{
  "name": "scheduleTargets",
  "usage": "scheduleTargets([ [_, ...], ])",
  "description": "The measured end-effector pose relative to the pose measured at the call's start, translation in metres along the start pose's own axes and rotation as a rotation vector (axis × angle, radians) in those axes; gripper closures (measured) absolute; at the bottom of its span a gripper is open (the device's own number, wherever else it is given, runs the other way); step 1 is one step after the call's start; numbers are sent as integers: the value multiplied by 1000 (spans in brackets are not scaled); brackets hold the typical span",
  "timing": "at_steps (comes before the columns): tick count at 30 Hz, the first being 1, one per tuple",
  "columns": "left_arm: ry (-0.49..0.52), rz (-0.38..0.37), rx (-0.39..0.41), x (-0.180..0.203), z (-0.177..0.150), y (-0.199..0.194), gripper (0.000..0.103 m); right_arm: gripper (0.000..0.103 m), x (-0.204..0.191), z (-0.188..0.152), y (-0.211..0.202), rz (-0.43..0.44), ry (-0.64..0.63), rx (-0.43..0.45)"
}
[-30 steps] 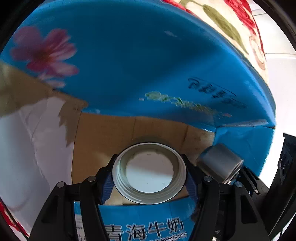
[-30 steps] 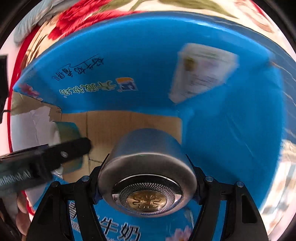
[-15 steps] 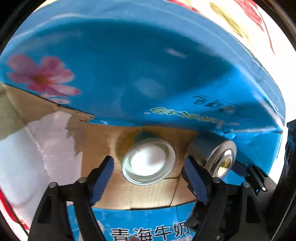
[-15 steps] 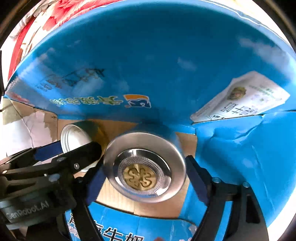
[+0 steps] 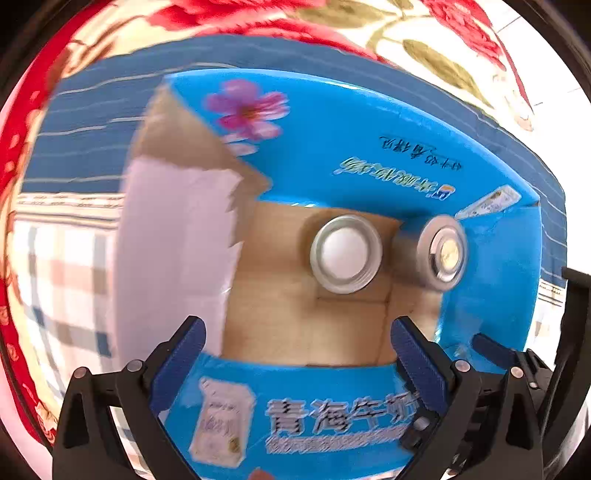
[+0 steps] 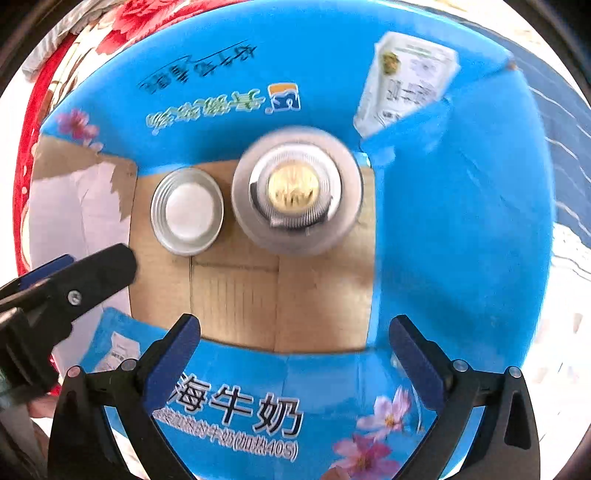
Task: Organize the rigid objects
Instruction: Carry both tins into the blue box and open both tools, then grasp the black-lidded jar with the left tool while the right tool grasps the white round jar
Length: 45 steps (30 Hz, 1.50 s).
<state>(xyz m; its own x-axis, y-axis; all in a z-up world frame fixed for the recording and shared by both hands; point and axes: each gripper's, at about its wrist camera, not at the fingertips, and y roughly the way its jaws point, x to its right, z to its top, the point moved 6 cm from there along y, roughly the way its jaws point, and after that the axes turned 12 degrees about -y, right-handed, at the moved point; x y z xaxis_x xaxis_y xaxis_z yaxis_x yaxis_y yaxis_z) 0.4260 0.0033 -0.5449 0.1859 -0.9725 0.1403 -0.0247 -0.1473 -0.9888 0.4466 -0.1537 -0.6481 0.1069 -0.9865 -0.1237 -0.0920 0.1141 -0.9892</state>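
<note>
A home; floral bedspread point(image 5: 424, 40), checked cloth point(image 5: 55, 266)

A white-lidded round tin point(image 6: 187, 211) stands in the blue cardboard carton point(image 6: 461, 229). A silver metal cylinder point(image 6: 297, 192) stands just right of it.

Red floral cloth point(image 5: 424, 22), blue striped fabric point(image 5: 81, 147), perhaps bedding

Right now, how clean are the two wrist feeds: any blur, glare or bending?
Left wrist: motion smear on the blue carton print and bedding; white-lidded jar soft. Right wrist: metal jar doubled by blur, window glare washing out the right edge. Both: fisheye bows the carton walls.
</note>
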Motion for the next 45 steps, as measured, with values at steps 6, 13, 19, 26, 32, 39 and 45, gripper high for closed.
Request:
scheduleTargets([
  [6, 17, 37, 83, -27, -43, -21, 0, 0, -11, -43, -14, -50, 16, 54],
  [13, 22, 48, 209, -45, -80, -56, 0, 0, -40, -71, -47, -99, 5, 145],
  [19, 32, 48, 310, -44, -96, -89, 0, 0, -64, -118, -94, -151, 4, 250],
  [26, 16, 7, 329, -51, -128, -116, 1, 0, -72, -152, -134, -163, 9, 323],
  [32, -11, 11, 366, -67, -147, -141, 0, 0, -83, -175, -151, -142, -10, 345],
  [39, -119, 89, 261, -120, -148, -88, 0, 0, -83, -200, -108, -48, 12, 224],
  [45, -143, 119, 120, -141, -151, -3, 0, 12, -87, -207, -3, 22, 55, 64],
])
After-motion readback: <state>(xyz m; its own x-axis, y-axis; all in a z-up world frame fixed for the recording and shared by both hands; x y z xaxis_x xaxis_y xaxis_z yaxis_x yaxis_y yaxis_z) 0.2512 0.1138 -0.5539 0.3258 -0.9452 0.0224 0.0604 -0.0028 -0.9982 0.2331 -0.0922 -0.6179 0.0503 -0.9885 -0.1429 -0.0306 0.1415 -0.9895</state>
